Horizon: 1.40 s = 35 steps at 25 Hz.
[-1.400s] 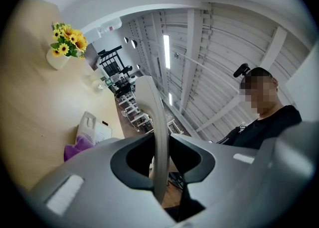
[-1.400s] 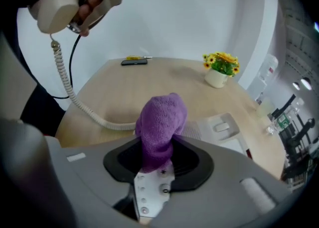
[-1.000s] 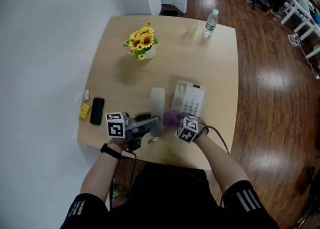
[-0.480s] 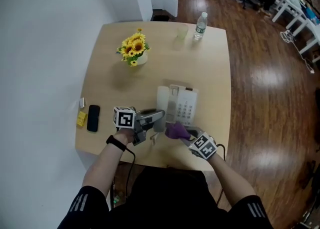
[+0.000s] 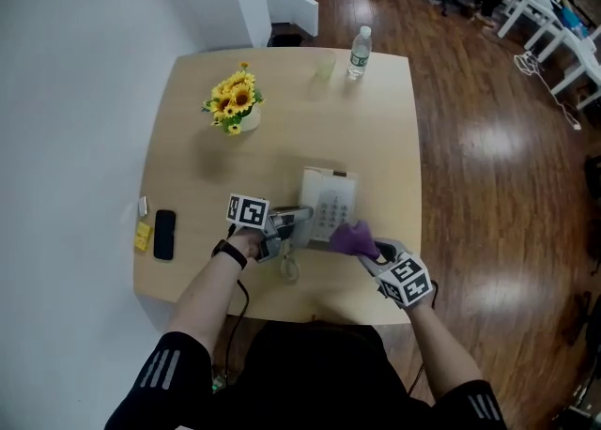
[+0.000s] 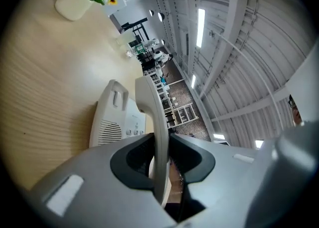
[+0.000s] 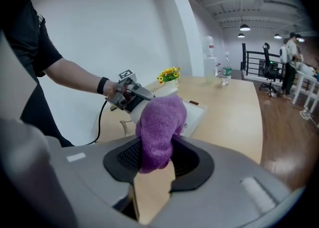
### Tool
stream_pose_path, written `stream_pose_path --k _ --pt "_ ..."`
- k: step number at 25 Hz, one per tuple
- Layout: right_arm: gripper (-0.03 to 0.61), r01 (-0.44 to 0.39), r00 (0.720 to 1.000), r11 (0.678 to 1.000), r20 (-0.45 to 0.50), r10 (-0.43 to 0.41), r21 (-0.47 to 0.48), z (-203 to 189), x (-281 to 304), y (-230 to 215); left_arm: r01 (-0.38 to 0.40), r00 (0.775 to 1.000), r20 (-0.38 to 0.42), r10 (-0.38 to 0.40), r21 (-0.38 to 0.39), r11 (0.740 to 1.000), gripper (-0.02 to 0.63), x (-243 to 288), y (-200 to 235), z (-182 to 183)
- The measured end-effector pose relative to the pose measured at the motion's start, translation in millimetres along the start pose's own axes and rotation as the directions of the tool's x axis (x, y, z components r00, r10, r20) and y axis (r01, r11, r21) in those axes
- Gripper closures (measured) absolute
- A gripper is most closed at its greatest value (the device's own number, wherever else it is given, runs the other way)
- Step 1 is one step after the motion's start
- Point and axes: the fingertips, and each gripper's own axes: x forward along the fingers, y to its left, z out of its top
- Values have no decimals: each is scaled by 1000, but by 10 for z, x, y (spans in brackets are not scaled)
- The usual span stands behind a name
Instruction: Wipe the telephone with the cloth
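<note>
A white telephone point(image 5: 331, 201) sits on the light wooden table point(image 5: 385, 137), near its front edge. My left gripper point(image 5: 293, 224) is shut on the white handset point(image 6: 152, 117). It holds the handset edge-up just over the left side of the telephone base point(image 6: 115, 120). The coiled cord point(image 5: 288, 268) hangs below it. My right gripper point(image 5: 374, 252) is shut on a bunched purple cloth point(image 5: 351, 238), raised off the table beside the telephone's front right corner. In the right gripper view the cloth point(image 7: 159, 125) stands up out of the jaws and covers part of the telephone point(image 7: 193, 114).
A vase of sunflowers point(image 5: 233, 104) stands at the table's back left. A water bottle point(image 5: 358, 51) and a small cup point(image 5: 325, 68) stand at the far edge. A black mobile phone point(image 5: 164, 233) and a yellow item point(image 5: 142, 236) lie at the left edge. Wooden floor lies to the right.
My left gripper has sunk with the handset, down towards the telephone's left side. My right gripper has swung the cloth from the handset over to the telephone's right front.
</note>
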Motion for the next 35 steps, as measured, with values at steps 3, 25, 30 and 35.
stream_pose_path --k 3,25,30,35 --pt "435 -6 1000 1000 -6 6 10 -10 -38 -8 -11 1000 -9 11 -8 1000 525 61 121 -1" --pt "431 -40 999 997 -14 41 65 41 9 -18 30 1000 11 -29 -150 988 509 149 564 51" --pt "431 -45 999 996 -18 47 76 63 44 9 20 1000 19 -17 -146 989 453 54 571 106" --pt "431 -46 999 996 -16 47 79 96 94 25 -21 1000 -14 20 -109 994 433 22 580 35"
